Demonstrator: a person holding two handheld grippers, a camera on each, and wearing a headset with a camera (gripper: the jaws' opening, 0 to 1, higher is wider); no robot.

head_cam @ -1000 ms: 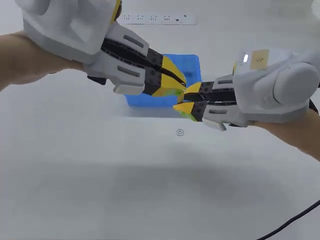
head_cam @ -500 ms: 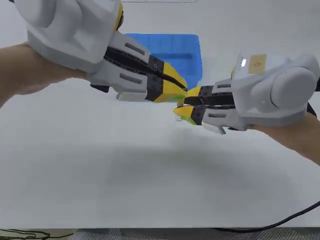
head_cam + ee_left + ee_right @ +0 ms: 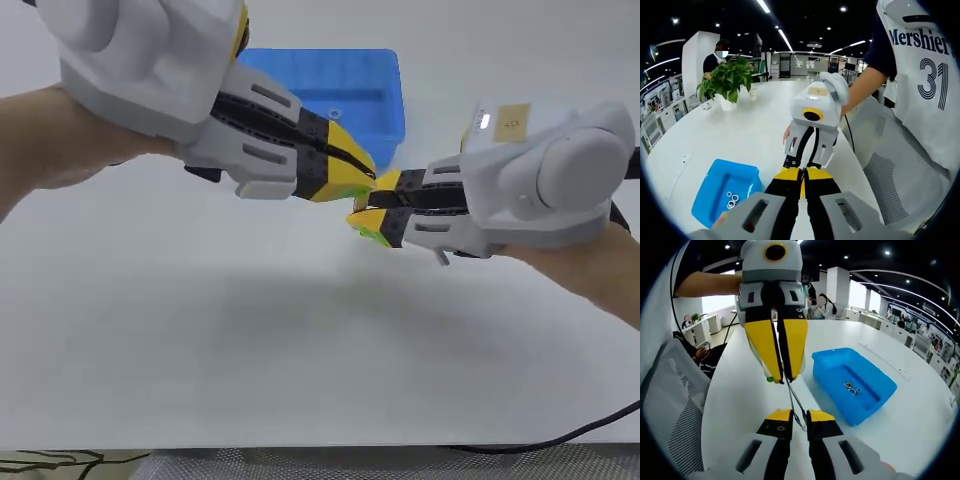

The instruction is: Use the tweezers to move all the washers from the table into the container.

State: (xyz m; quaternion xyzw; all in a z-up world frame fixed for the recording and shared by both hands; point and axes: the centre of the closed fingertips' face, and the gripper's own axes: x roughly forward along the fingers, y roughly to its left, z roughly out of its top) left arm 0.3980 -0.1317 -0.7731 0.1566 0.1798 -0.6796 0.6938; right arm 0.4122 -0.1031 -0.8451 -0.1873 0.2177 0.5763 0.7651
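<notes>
Left gripper (image 3: 370,173) and right gripper (image 3: 353,214) stay tip to tip, fingers clenched on thin metal tweezers (image 3: 796,402); blue plastic container (image 3: 388,115) beyond them.

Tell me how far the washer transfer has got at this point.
Done: a few washers already lie in the blue container. In hand: the tweezers are pinched between the left gripper and the right gripper, which meet beside the container. Left: I cannot tell whether the tweezers carry a washer, or whether any remain on the table.
</notes>
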